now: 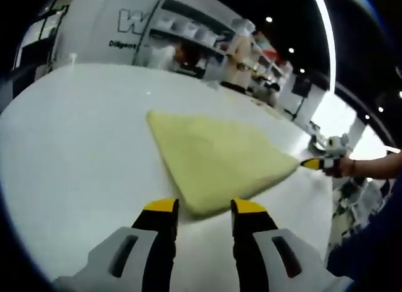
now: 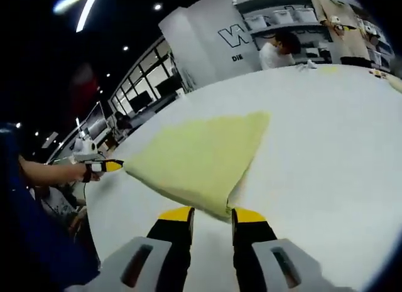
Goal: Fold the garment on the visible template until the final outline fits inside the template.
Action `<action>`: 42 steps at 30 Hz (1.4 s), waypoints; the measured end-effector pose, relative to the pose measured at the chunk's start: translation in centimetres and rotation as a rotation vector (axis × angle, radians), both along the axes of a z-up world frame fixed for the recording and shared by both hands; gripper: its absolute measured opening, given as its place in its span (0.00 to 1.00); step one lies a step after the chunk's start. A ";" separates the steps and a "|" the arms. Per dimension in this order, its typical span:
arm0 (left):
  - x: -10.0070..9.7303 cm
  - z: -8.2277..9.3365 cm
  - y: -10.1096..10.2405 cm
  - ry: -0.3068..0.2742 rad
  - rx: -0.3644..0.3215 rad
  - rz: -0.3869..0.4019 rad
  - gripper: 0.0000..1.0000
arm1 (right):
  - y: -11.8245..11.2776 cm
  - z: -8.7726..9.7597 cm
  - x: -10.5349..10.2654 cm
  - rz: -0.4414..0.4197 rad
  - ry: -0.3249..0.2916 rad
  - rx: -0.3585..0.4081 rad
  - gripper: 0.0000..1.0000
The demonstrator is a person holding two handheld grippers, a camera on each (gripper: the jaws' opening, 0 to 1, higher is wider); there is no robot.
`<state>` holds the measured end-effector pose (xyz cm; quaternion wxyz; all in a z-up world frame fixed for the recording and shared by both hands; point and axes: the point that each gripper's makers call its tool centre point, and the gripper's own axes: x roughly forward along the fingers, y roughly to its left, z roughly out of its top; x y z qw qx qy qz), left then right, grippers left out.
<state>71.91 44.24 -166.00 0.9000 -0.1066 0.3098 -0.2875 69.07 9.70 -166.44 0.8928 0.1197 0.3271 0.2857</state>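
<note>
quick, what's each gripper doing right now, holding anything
left gripper: open, fingers straddling a corner of the folded pale yellow cloth garment.
right gripper: open at another corner, gripping nothing.

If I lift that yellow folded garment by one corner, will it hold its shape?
Probably not. The yellow garment lies flat in soft layers on the white table, so it likely droops and unfolds. It looks thin, so probably light and easily dragged.

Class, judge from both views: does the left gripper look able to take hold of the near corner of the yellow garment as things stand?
Probably yes: the left gripper is open, with the yellow garment corner lying between its fingers and nothing blocking it on the white table.
</note>
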 end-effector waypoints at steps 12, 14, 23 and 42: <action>0.4 0.9 -0.9 -0.015 -0.041 -0.008 0.30 | 0.5 0.0 0.3 0.034 0.005 -0.009 0.20; 0.5 0.9 -0.8 -0.017 -0.041 -0.011 0.30 | 0.6 0.3 0.3 0.035 -0.001 -0.005 0.20; 0.5 1.4 -1.0 -0.035 -0.050 -0.031 0.30 | 0.9 1.0 0.7 0.042 -0.026 0.017 0.20; -0.4 0.3 -1.0 -0.024 0.000 -0.088 0.21 | 0.1 0.3 0.6 -0.008 0.011 0.021 0.03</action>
